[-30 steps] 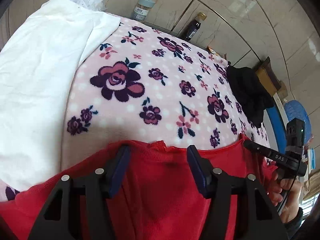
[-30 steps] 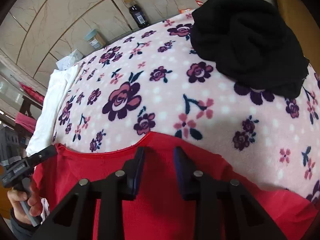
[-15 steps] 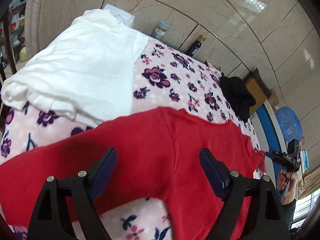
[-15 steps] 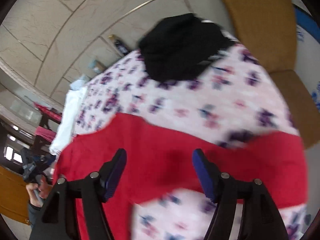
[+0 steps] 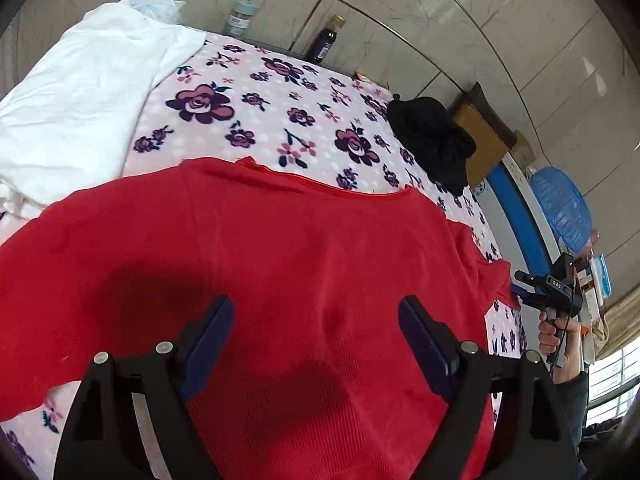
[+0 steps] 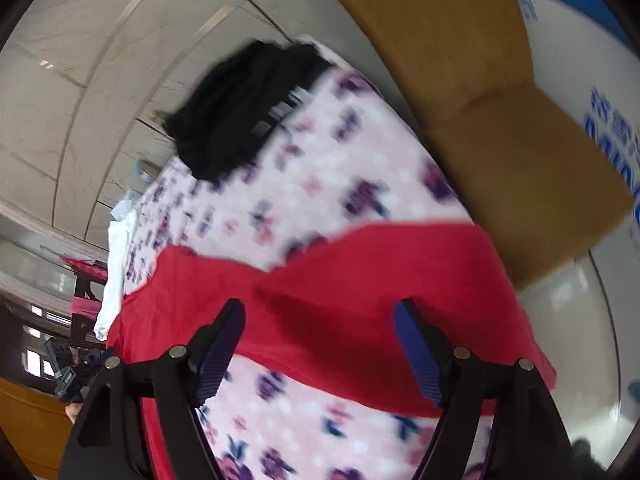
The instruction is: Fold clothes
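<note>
A red knit sweater (image 5: 280, 264) lies spread on a pink floral blanket (image 5: 280, 92). My left gripper (image 5: 316, 332) is open and empty, hovering over the sweater's body. My right gripper (image 6: 320, 340) is open and empty above the sweater's right sleeve (image 6: 380, 280), which stretches across the blanket (image 6: 340, 176); this view is motion-blurred. The right gripper also shows in the left wrist view (image 5: 524, 284) at the sweater's right edge, held in a hand.
A white garment (image 5: 80, 92) lies on the blanket at the left. A black garment (image 5: 432, 140) lies at the far right corner. A jar (image 5: 240, 18) and a dark bottle (image 5: 328, 40) stand by the marble wall. A brown chair (image 6: 500, 100) stands beside the table.
Both grippers have opened, let go of the sweater's top edge and pulled back. The sweater now lies flat on the blanket. The right gripper has swung toward the right sleeve.
</note>
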A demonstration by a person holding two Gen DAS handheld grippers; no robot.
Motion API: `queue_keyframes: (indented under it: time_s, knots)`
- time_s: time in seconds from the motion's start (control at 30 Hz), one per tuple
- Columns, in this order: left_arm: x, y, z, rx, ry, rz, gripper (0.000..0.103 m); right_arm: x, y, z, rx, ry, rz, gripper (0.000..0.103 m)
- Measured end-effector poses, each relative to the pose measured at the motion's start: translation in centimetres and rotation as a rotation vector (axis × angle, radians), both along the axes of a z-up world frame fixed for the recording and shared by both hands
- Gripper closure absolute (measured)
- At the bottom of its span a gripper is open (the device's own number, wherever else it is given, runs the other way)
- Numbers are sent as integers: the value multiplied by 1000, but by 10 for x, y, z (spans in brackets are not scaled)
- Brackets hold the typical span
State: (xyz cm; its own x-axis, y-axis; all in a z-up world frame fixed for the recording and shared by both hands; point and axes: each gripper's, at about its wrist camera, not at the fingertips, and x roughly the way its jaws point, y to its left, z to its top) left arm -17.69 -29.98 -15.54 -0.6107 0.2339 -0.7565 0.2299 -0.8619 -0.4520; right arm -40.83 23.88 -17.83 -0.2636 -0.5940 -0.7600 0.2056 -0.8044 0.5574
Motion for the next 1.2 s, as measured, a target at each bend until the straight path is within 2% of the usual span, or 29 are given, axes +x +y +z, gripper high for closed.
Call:
queue_keyframes:
  time_s: [0.03,0.07,0.13,0.2,0.27,0.3,0.37,0.43,0.53,0.6,0.63,0.67,0.77,0.87,0.9,0.93,1.03,1.1,1.2]
  knots:
    - [-2,0,0,-9,-1,2,16,0,13,-7,2,-26,-17,67]
    - [-4,0,0,-19,-2,3,16,1,29,-10,46,-49,-58,103]
    - [-9,0,1,-27,1,2,16,5,54,-10,103,-73,-111,103]
    - [-19,5,9,-3,26,-21,16,13,63,2,163,-35,-122,94]
    - [-38,23,25,7,73,-67,16,21,60,14,196,23,-109,56]
    - [-49,38,33,-5,101,-97,16,25,58,19,199,42,-103,51]
    - [-73,71,48,-40,153,-162,16,32,53,27,200,78,-86,50]
    - [-104,116,53,-95,169,-260,16,38,41,28,188,99,-34,50]
    - [-148,176,38,-161,115,-397,16,46,19,27,202,142,35,50]
    - [-174,212,22,-239,71,-464,23,47,8,27,220,162,46,50]
    - [-185,227,13,-256,47,-500,36,48,3,27,236,174,50,50]
    - [-192,237,6,-258,23,-530,43,48,-3,28,251,185,53,50]
    - [-206,263,-13,-277,-42,-596,46,48,-13,30,259,209,76,50]
    - [-213,275,-27,-304,-99,-628,54,43,-20,29,266,205,101,50]
    - [-216,276,-31,-327,-114,-618,56,41,-23,28,265,201,111,50]
    - [-219,276,-33,-361,-128,-593,65,38,-24,26,259,190,121,50]
    - [-228,271,-35,-411,-136,-526,78,31,-26,13,290,138,130,50]
    - [-228,272,-37,-464,-112,-515,78,28,-21,3,383,124,101,51]
    - [-225,278,-38,-539,-66,-500,78,28,-6,0,374,145,77,59]
